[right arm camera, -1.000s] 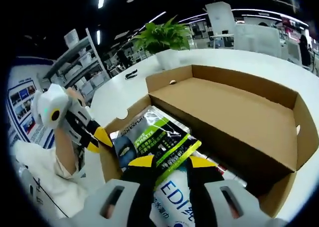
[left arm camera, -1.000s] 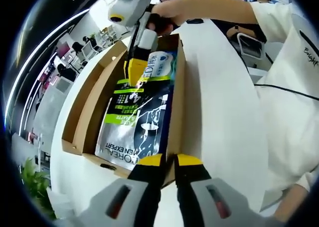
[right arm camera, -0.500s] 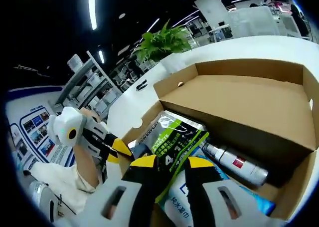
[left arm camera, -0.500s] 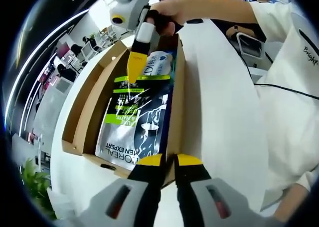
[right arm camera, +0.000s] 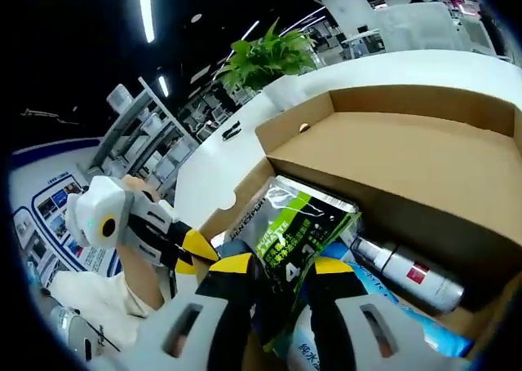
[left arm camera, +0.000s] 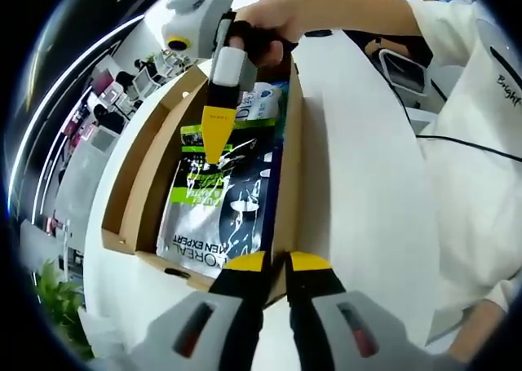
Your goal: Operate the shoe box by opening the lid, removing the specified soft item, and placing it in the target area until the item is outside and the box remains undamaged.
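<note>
On the white table (left arm camera: pixel 359 167), the shoe box (left arm camera: pixel 139 183) lies with its lid (right arm camera: pixel 424 151) already folded back, so we judge the opening step done and the removal step in hand. Inside lies the soft item, a dark pouch with green print (left arm camera: pixel 220 200), flat along the box floor in the left gripper view; under its far end a blue-and-white pack (left arm camera: pixel 263 103) and, in the right gripper view, a white spray can (right arm camera: pixel 405 267).

Right gripper (right arm camera: pixel 281 267): jaws nearly together, pinching the near edge of the pouch, which tilts up between the yellow tips. From the left gripper view it reaches down into the box from the far end.

Left gripper (left arm camera: pixel 276 263): jaws close together at the near end wall of the box; we cannot tell whether they grip the cardboard or merely rest there.

Next move, in our judgement: lift the pouch clear of the walls without dragging them, while the box is kept steady, then carry it to the target area.
</note>
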A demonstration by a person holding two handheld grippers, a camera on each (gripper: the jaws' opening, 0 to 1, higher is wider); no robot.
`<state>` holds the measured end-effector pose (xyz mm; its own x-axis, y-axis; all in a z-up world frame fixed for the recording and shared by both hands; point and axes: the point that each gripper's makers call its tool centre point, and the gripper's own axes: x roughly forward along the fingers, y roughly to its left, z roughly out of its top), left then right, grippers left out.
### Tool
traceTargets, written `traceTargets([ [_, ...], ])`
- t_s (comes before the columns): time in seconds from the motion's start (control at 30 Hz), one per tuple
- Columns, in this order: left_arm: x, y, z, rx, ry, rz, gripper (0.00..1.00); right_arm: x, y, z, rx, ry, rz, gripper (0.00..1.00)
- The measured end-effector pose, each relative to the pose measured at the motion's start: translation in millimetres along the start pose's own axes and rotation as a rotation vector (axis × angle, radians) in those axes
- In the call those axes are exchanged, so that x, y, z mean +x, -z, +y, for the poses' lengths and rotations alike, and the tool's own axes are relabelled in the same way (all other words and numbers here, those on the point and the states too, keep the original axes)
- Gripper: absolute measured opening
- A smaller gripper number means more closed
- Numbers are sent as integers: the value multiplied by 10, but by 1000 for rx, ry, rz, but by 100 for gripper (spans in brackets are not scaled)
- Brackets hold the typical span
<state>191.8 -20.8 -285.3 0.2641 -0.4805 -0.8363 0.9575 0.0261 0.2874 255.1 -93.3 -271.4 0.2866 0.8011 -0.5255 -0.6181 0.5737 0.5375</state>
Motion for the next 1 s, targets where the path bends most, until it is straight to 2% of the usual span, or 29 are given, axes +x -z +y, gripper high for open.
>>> traceTargets([
  [0.1,0,2,1,1,0,1,8,-32,-23,-14,51,-27,-9,21],
  [0.2,1,2,3,1,-1,-5,8,-115,-115,63,127,-107,-58,15],
  [0.27,2,3,1,1,2,-4,8,-163,-168,189,158,-199,-89,15],
  [0.3,3,4,-1,0,4,-1,8,-162,-156,189,164,-199,-82,15],
  [0.43,3,2,0,-1,3,-5,8,-78,-126,119,99,-121,-72,16],
  [1.0,2,4,-2,-7,1,-1,8,69,-127,178,114,-134,-54,15],
])
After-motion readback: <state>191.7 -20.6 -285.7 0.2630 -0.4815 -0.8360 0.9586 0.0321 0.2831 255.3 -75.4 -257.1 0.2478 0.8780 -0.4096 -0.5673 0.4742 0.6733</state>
